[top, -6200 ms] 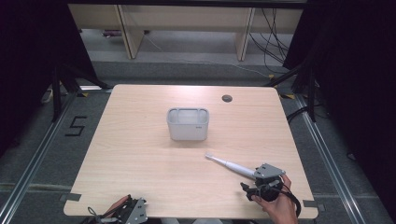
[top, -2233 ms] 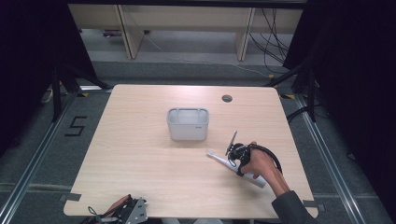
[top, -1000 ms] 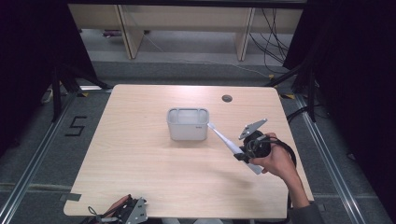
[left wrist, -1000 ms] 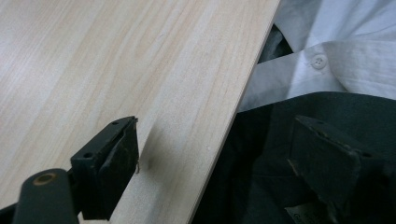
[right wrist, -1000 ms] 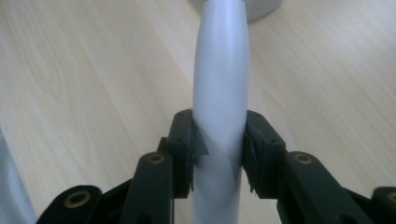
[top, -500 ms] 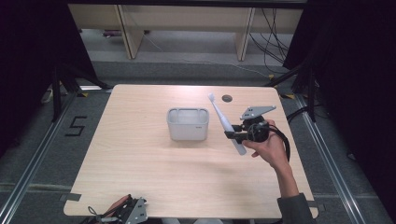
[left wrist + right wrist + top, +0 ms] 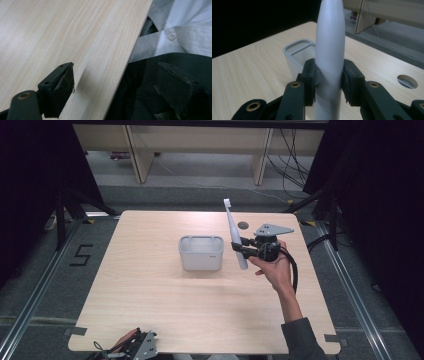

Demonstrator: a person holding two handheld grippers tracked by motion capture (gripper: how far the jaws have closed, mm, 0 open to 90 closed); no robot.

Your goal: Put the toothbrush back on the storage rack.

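Observation:
A white electric toothbrush [image 7: 235, 235] stands nearly upright in the air, brush head up, just right of a grey two-compartment holder [image 7: 201, 252] at the table's middle. My right gripper [image 7: 245, 249] is shut on its handle [image 7: 329, 55], with the holder [image 7: 298, 56] close behind and to the left in the right gripper view. My left gripper [image 7: 131, 347] rests at the table's near edge, jaws wide apart [image 7: 115, 87] with nothing between them, over the table edge and the person's clothing.
A round cable hole [image 7: 243, 225] lies in the table [image 7: 150, 295] behind the right gripper. Rails and cables run along the floor beside the table. Wooden furniture legs stand beyond the far edge.
The right gripper has lifted the toothbrush off the table, swung it from lying flat to nearly upright, and carried it toward the holder. The left gripper has not moved.

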